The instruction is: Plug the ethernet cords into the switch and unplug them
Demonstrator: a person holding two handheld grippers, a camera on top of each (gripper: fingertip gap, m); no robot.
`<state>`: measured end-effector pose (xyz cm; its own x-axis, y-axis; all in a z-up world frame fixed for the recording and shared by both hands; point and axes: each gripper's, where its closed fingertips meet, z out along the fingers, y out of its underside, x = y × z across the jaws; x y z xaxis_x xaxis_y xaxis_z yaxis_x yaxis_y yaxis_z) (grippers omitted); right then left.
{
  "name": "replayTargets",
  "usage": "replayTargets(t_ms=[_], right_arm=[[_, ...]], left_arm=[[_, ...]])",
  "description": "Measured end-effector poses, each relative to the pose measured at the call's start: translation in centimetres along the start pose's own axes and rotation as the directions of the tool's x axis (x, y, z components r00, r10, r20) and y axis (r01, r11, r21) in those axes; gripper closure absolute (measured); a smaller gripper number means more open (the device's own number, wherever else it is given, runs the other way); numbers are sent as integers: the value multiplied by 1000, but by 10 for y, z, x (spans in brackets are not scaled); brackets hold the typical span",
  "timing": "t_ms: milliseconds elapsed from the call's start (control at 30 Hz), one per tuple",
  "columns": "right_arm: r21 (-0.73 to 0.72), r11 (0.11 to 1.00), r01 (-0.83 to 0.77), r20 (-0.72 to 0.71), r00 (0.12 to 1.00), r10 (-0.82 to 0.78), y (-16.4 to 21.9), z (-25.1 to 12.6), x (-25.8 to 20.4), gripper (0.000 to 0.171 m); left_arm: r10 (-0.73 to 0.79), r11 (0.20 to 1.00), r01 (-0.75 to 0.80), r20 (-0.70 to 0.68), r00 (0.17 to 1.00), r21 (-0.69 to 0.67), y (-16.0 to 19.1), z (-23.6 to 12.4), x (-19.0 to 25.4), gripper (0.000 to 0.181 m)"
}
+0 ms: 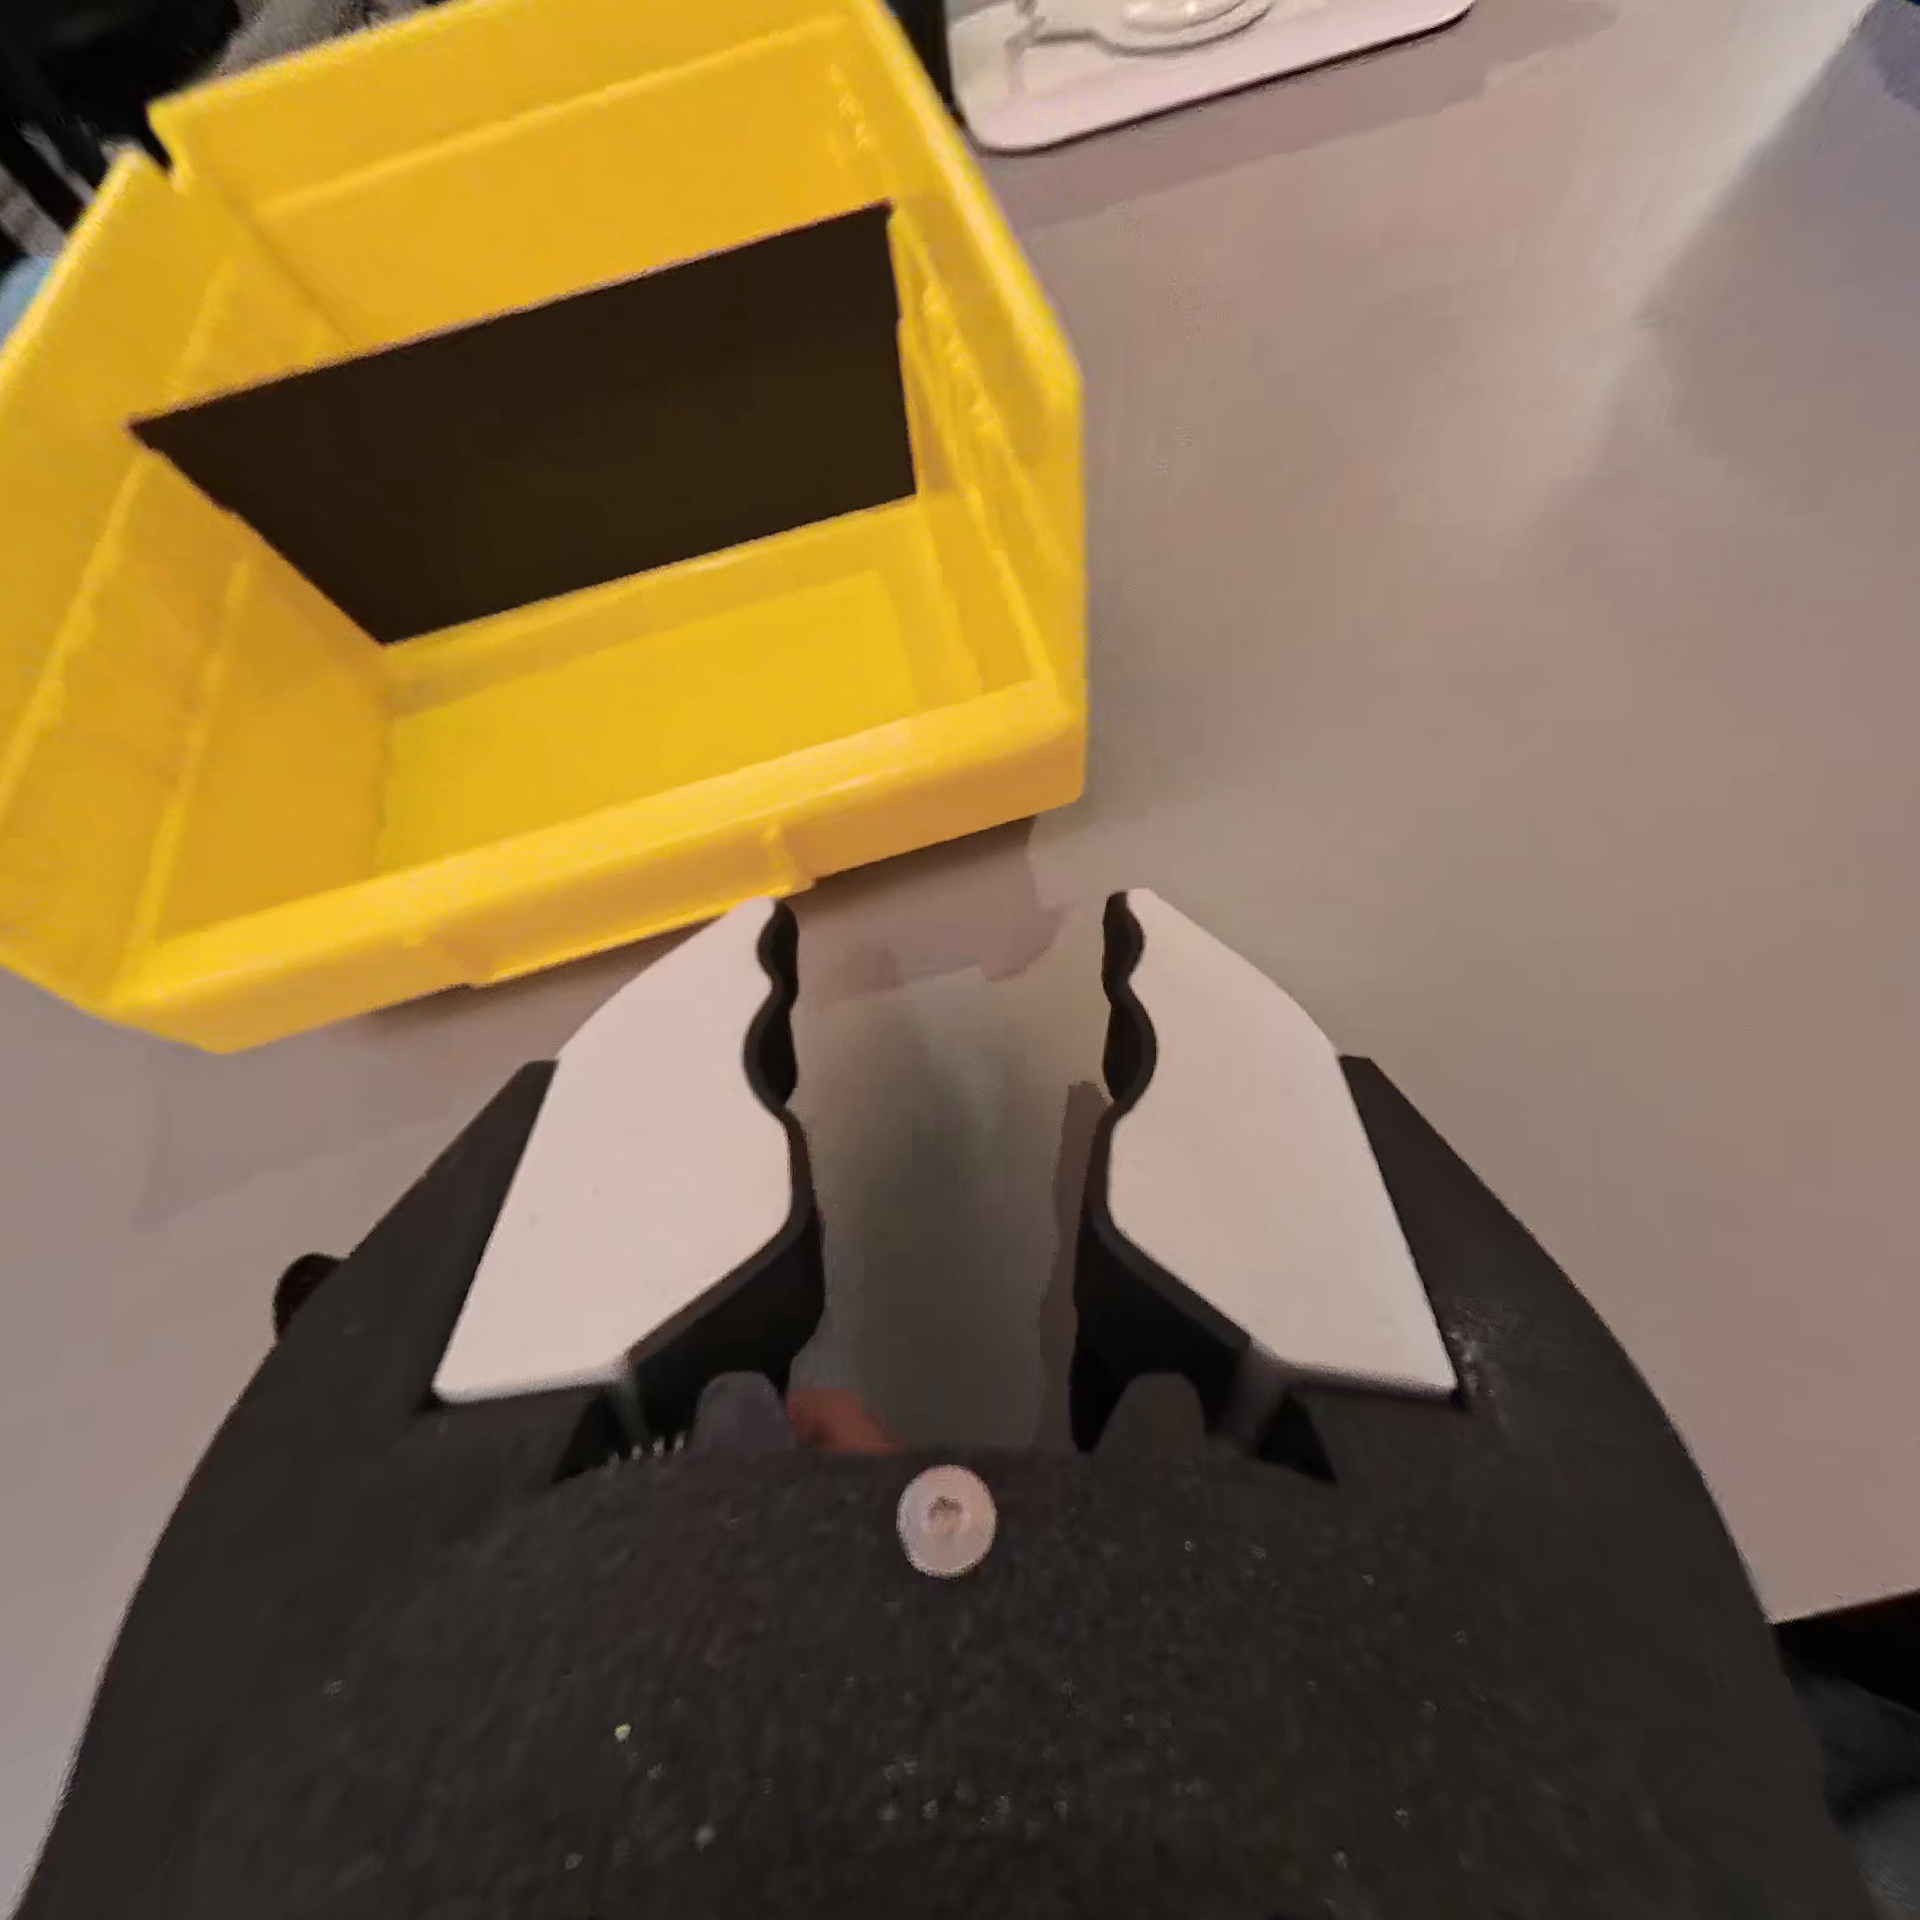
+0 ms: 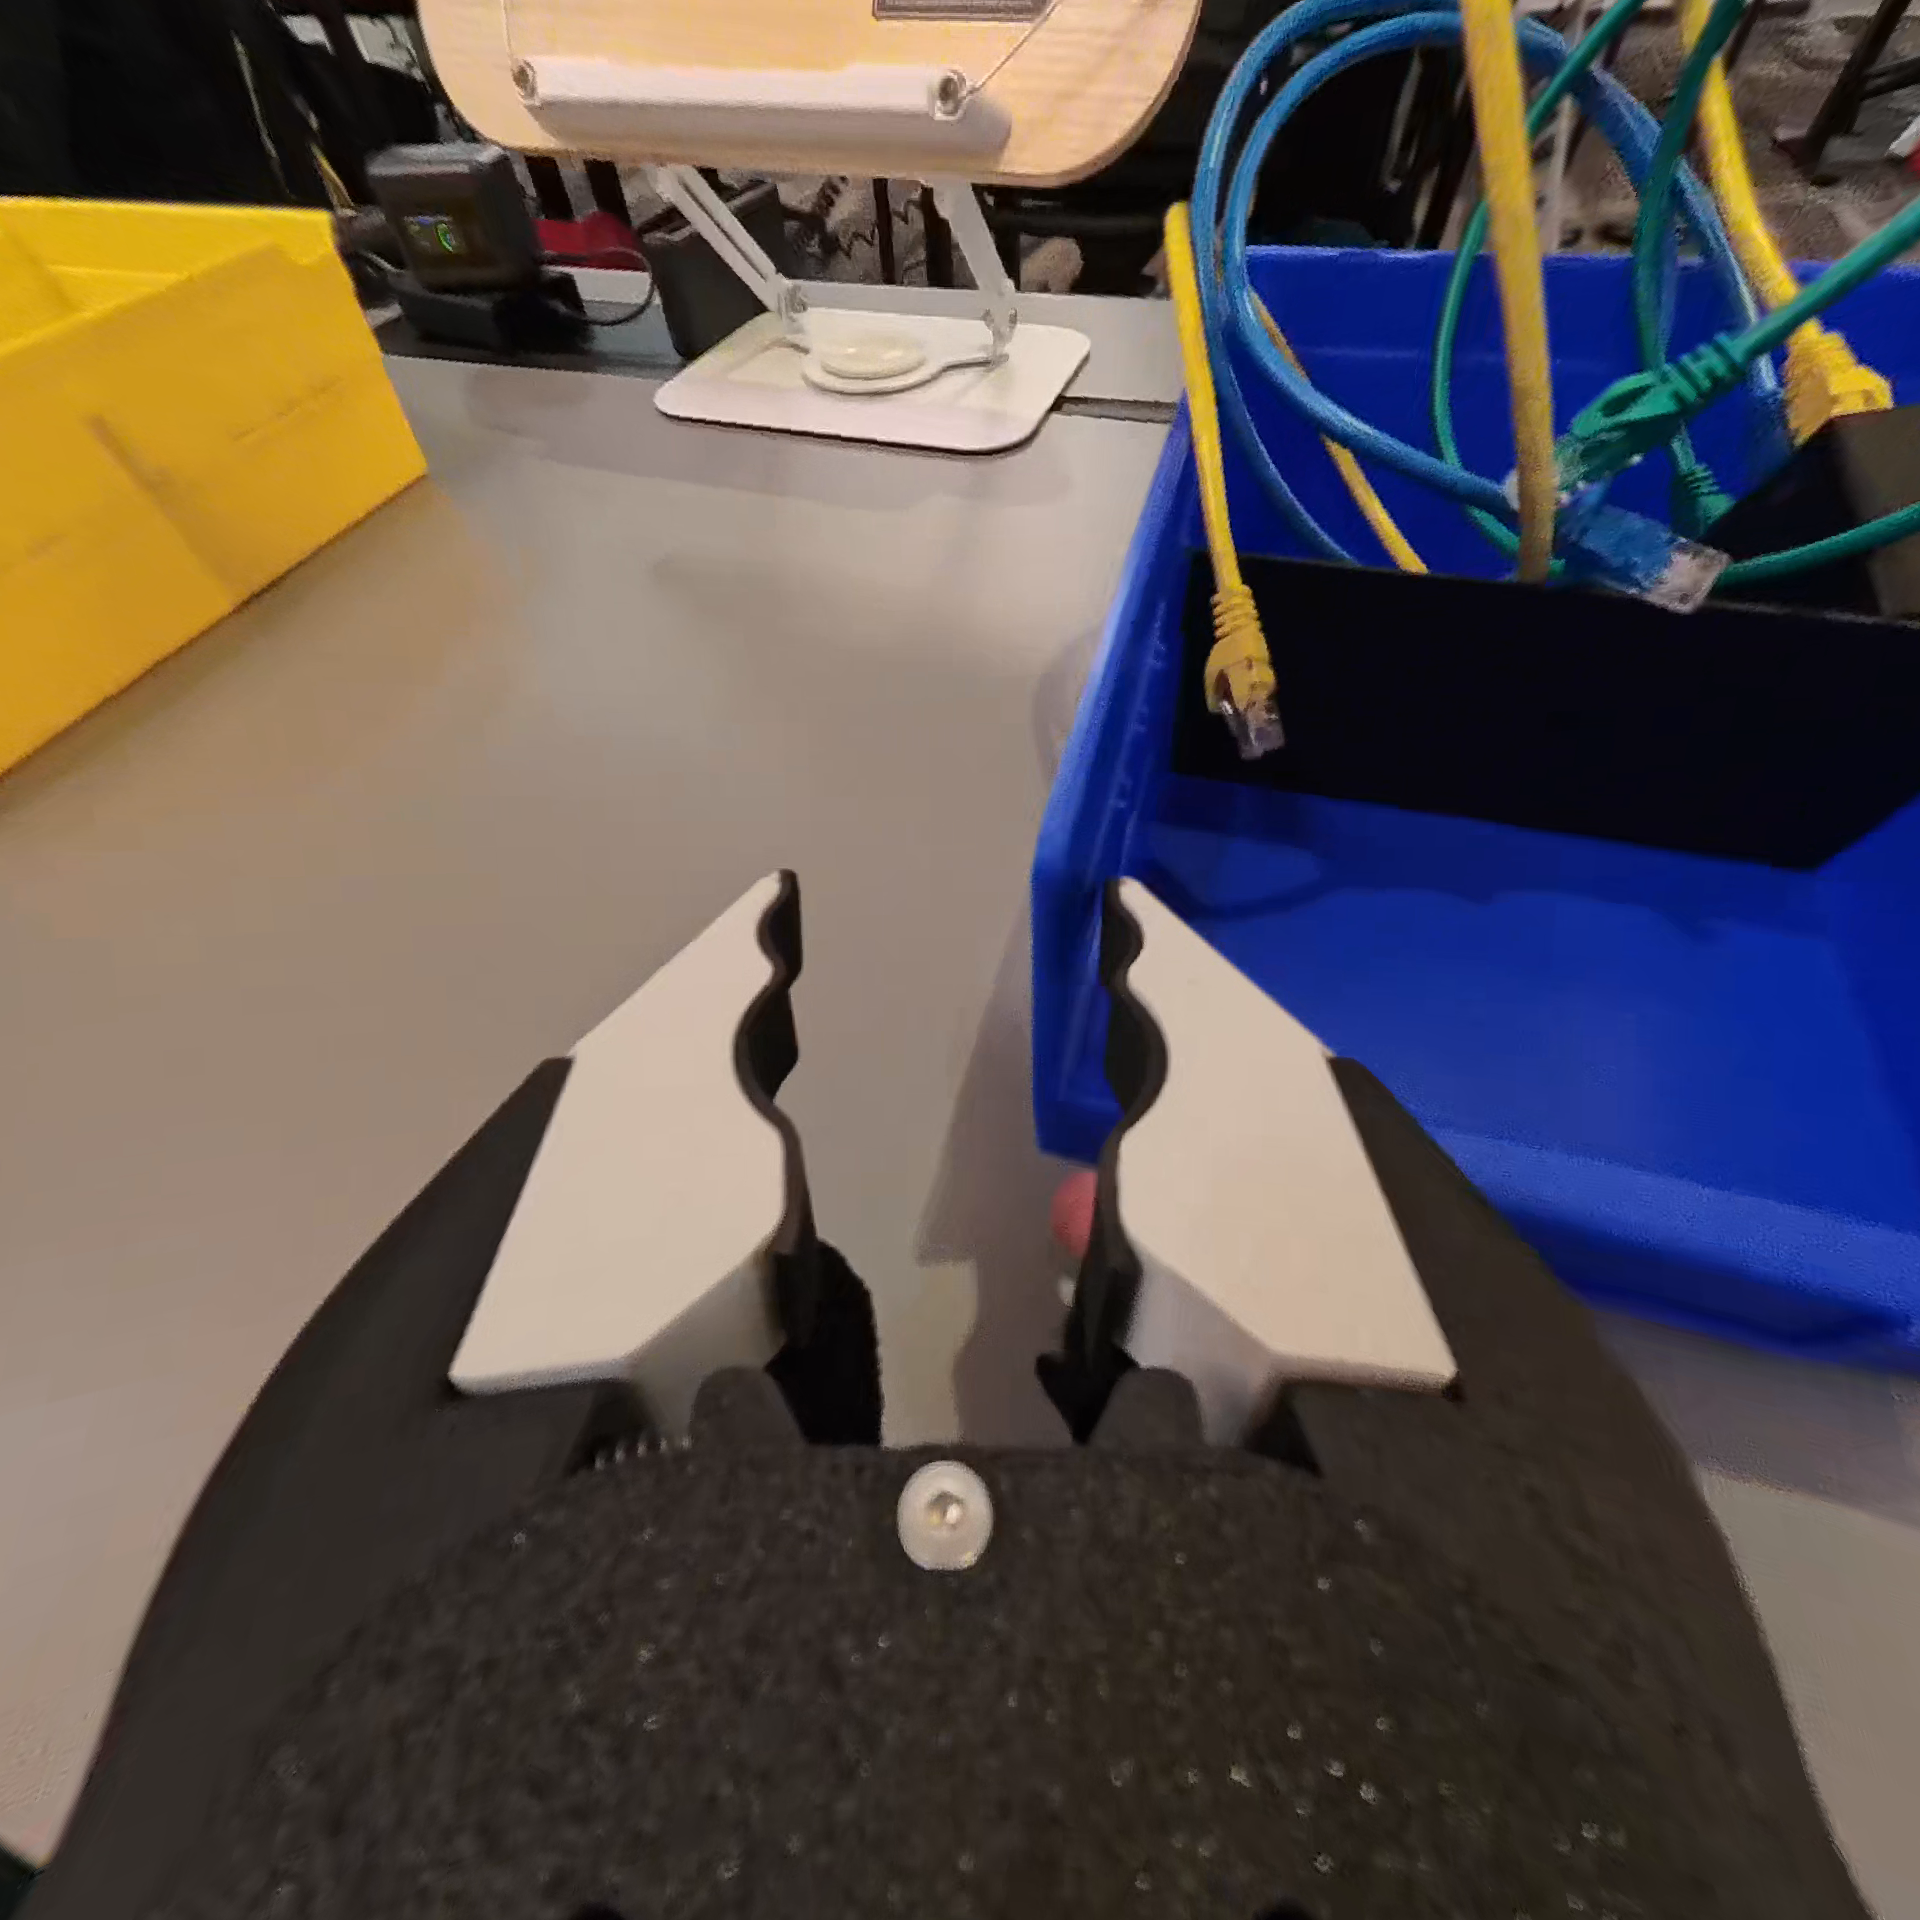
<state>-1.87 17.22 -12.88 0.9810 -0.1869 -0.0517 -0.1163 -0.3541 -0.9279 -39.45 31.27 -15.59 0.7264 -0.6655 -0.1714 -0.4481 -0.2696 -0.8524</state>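
Note:
Several ethernet cords, yellow (image 2: pixel 1205 416), blue (image 2: pixel 1299 395) and green (image 2: pixel 1704 364), are tangled in the back part of a blue bin (image 2: pixel 1558 1039) at the right of the right wrist view. One yellow plug (image 2: pixel 1242 686) hangs over the bin's black divider (image 2: pixel 1507 707). A dark box (image 2: pixel 1881 488) stands at the bin's far right edge with a yellow plug (image 2: pixel 1829 384) at it; it may be the switch. My right gripper (image 2: pixel 951 904) is open and empty, just left of the bin's near corner. My left gripper (image 1: pixel 951 925) is open and empty over the table, just in front of a yellow bin (image 1: pixel 582 790).
The yellow bin has a black divider (image 1: pixel 561 426) and nothing shows inside it; it also shows at the left of the right wrist view (image 2: pixel 187 447). A white stand base (image 2: pixel 883 395) carrying a wooden board (image 2: pixel 810 83) sits at the back of the grey table (image 2: pixel 571 779).

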Motion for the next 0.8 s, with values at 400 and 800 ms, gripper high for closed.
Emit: replayTargets(t_ms=[400,800], right_arm=[[152,986,74,191,976,-103,-13,-61,-82,120],[135,990,-30,-453,887,89,20,-122,86,121]], left_arm=[[85,990,-36,-369,926,137,-31,-20,134,121],[9,993,47,-462,887,110,-105,25,298,119]])
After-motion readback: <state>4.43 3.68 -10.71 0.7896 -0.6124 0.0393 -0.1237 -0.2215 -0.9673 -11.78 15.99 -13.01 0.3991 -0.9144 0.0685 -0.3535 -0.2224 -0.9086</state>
